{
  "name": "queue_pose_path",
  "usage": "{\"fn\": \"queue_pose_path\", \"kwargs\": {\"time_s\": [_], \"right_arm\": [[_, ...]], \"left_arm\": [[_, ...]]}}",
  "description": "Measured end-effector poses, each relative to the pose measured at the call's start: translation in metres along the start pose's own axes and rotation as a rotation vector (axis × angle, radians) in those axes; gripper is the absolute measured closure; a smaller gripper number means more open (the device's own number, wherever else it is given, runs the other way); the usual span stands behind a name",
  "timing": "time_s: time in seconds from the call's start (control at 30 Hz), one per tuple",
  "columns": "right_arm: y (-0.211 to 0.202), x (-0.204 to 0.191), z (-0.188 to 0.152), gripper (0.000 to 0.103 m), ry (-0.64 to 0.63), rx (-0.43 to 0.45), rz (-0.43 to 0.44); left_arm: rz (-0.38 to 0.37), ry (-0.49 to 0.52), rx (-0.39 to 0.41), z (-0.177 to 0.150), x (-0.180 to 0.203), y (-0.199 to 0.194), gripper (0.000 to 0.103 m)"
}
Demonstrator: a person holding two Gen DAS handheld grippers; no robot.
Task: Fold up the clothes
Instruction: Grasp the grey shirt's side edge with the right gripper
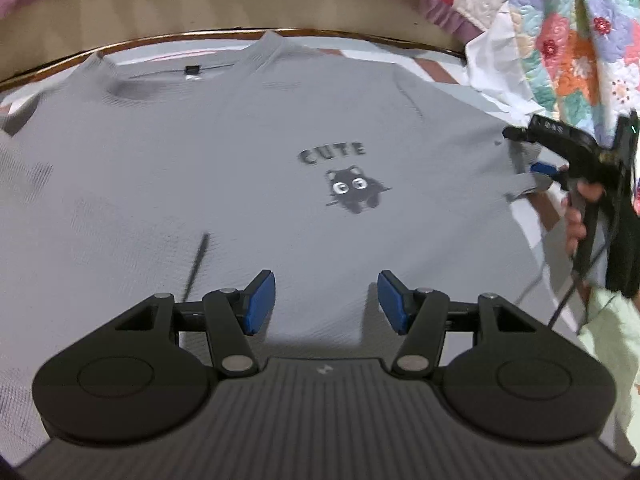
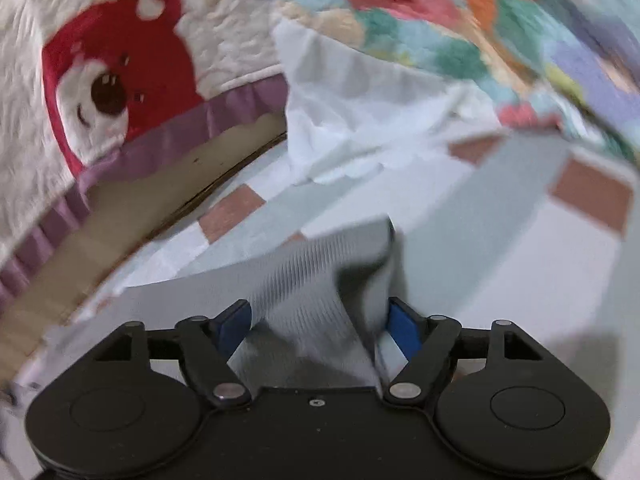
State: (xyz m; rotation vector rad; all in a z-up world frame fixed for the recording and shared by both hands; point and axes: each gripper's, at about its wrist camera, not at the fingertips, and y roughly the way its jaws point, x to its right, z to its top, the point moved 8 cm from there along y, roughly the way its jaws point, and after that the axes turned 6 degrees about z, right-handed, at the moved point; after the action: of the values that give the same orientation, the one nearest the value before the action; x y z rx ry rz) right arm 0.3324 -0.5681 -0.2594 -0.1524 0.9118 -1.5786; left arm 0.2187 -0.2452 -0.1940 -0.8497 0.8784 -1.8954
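Grey knit T-shirt (image 1: 224,168) with a black cat print and the word "CUTE" lies spread flat, front up, across the middle of the left wrist view, its collar toward the upper left of the frame, on a checked bedsheet (image 2: 520,248) of pale and brown squares. Left gripper (image 1: 326,302), at the lower centre, hovers over the shirt's lower part with its 2 blue pads wide apart and nothing between them. Right gripper (image 1: 540,160), at the right edge and held by a hand (image 1: 580,216), has its pads at the shirt's right sleeve; in the right wrist view a bunch of grey fabric rises between the 2 pads (image 2: 404,328), which appear pressed on it, though blur softens the contact. Floral quilt (image 1: 568,40) and a cushion with a red bear (image 2: 116,76) border the upper frame. Judged from this layout, no fold shows in the body; the raised sleeve suits a sleeve fold under way, with body folds left.
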Motion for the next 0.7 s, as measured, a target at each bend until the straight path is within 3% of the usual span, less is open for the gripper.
{"fn": "queue_pose_path", "kwargs": {"time_s": [0.03,0.07,0.1,0.17,0.2,0.3,0.4,0.47,0.53,0.63,0.7], "right_arm": [[0.005,-0.006,0.002,0.036,-0.049,-0.011,0.003],[0.009,-0.011,0.004,0.082,-0.094,-0.023,-0.002],[0.01,-0.018,0.005,0.096,-0.132,-0.039,-0.024],[0.007,-0.034,0.008,0.095,-0.211,-0.053,-0.055],[-0.004,-0.051,0.01,0.095,-0.255,-0.011,-0.035],[-0.046,-0.121,0.007,0.095,-0.428,0.098,0.069],[-0.085,-0.183,-0.019,0.095,-0.648,0.113,0.178],[-0.095,-0.212,-0.053,0.093,-0.809,0.045,0.23],[-0.093,-0.224,-0.093,0.091,-0.922,-0.081,0.309],[-0.088,-0.219,-0.142,0.078,-0.992,-0.282,0.431],[-0.097,-0.208,-0.142,0.073,-0.952,-0.317,0.444]], "left_arm": [[-0.002,-0.005,0.008,0.001,-0.002,-0.001,0.047],[-0.005,-0.011,0.017,0.004,-0.003,-0.001,0.047],[-0.008,-0.018,0.026,0.007,-0.004,-0.002,0.047],[-0.013,-0.031,0.046,0.014,-0.006,-0.004,0.047],[-0.012,-0.037,0.058,0.018,-0.007,-0.005,0.047],[0.016,-0.037,0.1,0.027,-0.01,-0.005,0.047],[0.029,-0.063,0.132,0.027,-0.019,-0.003,0.047],[-0.016,-0.127,0.15,0.027,-0.025,-0.004,0.047],[-0.031,-0.17,0.165,0.027,-0.03,-0.005,0.047],[-0.038,-0.213,0.179,0.028,-0.036,-0.006,0.047],[-0.045,-0.209,0.172,0.029,-0.035,-0.005,0.047]]}}
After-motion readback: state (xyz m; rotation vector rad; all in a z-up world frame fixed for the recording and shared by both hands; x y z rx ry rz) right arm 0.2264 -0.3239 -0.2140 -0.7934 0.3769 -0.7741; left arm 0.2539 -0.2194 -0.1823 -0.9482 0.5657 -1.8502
